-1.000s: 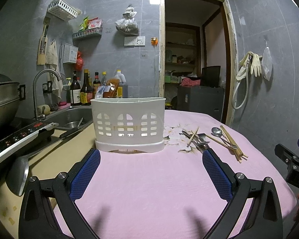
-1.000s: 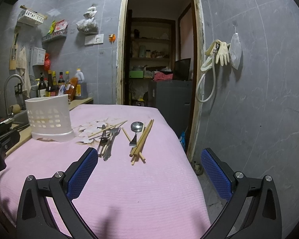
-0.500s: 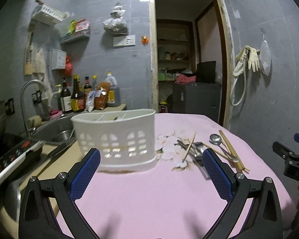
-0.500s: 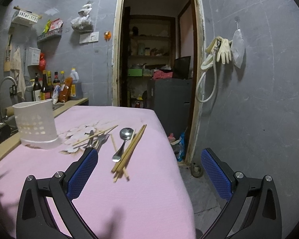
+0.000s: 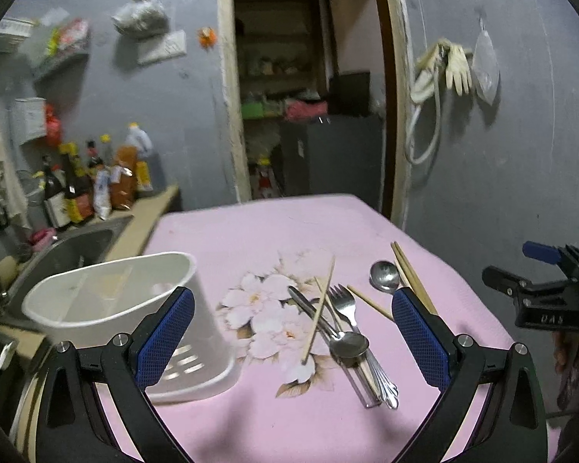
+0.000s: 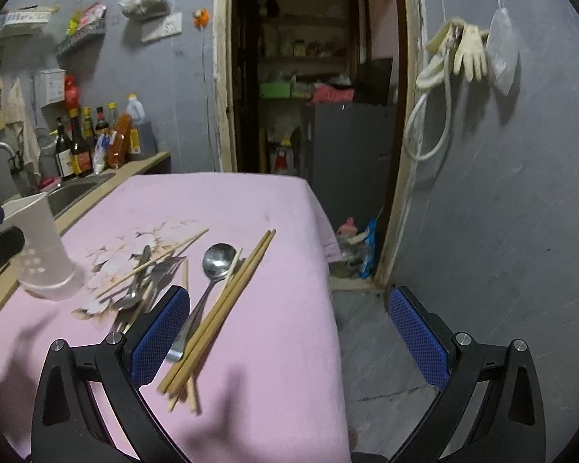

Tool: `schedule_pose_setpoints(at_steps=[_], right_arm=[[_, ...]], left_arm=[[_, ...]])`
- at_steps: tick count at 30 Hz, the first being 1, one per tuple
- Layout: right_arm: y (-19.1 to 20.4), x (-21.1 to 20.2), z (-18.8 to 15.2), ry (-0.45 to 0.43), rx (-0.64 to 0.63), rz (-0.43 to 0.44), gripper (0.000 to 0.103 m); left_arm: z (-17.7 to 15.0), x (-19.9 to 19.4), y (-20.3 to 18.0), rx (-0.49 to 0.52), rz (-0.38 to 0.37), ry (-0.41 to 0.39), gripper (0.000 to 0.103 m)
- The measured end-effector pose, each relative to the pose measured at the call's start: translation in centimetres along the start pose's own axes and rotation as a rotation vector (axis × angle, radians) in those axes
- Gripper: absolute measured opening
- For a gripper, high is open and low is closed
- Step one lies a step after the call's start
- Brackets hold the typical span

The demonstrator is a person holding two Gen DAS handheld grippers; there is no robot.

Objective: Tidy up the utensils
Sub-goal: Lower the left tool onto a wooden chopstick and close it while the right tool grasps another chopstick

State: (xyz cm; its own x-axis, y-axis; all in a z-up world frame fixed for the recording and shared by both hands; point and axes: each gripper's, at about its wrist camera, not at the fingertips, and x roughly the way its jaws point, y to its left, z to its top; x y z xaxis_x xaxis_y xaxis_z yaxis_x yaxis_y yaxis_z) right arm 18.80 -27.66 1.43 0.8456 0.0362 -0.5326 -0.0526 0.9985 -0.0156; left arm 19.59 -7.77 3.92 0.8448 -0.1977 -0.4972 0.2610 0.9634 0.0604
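Hovering over the pink tablecloth [image 5: 251,231], both your grippers are spread wide and carry nothing; no utensil has been picked yet, so this reads as the approach step.

Left gripper [image 5: 293,332]: jaws wide apart, above the white utensil caddy [image 5: 108,301] and the heap beside it. Caddy stands near the table's sink-side edge; its inside looks empty, though blur hides the far compartments.

Heap on the flower print: a fork [image 5: 343,301], a spoon [image 5: 349,343] and a knife [image 5: 308,305] overlapping, one loose chopstick [image 5: 320,308] lying across them.

Right gripper [image 6: 289,332]: jaws open, low over the second spoon [image 6: 216,262] and a bundle of chopsticks [image 6: 227,301], which lie touching, near the table's doorway-side edge. Its left pad sits just beside the spoon handle.

Next move, as a judgement: bring the right gripper down and centre one item between the pads. Thin and flat on soft cloth — expect slipping, or catching a neighbour. Then carry it to the caddy.
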Motion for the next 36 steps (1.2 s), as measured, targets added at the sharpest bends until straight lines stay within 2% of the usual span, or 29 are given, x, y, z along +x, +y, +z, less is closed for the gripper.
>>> schedule_pose_setpoints(at_steps=[5, 7, 9, 13, 18, 23, 26, 34, 36], right_arm=[[-1.1, 3.2, 1.4, 0.084, 0.055, 0.061, 0.103], [-1.4, 4.3, 1.7, 0.116, 0.073, 0.084, 0.100], [-1.6, 5.4, 1.9, 0.149, 0.084, 0.113, 0.088], [-1.8, 7.6, 2.0, 0.224, 0.112, 0.164, 0.071], [-1.7, 9.1, 2.2, 0.263, 0.122, 0.182, 0.049], [-1.1, 10.1, 2.4, 0.277, 0.111, 0.191, 0.036], [-1.0, 10.8, 2.6, 0.296, 0.122, 0.214, 0.028], [-1.2, 12.1, 2.8, 0.333, 0.175, 0.266, 0.016], [-1.2, 12.3, 3.0, 0.338, 0.189, 0.281, 0.014]], left_arm=[[1.0, 3.9, -0.2, -0.006, -0.061, 0.077, 0.099], [1.5, 5.4, -0.3, -0.002, -0.072, 0.106, 0.094], [1.8, 7.0, -0.5, 0.012, -0.087, 0.137, 0.089], [2.0, 10.3, -0.6, 0.017, -0.114, 0.225, 0.071], [1.6, 13.6, -0.4, 0.028, -0.118, 0.317, 0.052], [1.1, 16.5, 0.1, 0.020, -0.130, 0.406, 0.031], [0.9, 17.4, 0.5, -0.006, -0.149, 0.452, 0.023], [1.4, 18.9, 1.8, -0.075, -0.181, 0.536, 0.013], [1.5, 19.1, 2.2, -0.098, -0.185, 0.555, 0.006]])
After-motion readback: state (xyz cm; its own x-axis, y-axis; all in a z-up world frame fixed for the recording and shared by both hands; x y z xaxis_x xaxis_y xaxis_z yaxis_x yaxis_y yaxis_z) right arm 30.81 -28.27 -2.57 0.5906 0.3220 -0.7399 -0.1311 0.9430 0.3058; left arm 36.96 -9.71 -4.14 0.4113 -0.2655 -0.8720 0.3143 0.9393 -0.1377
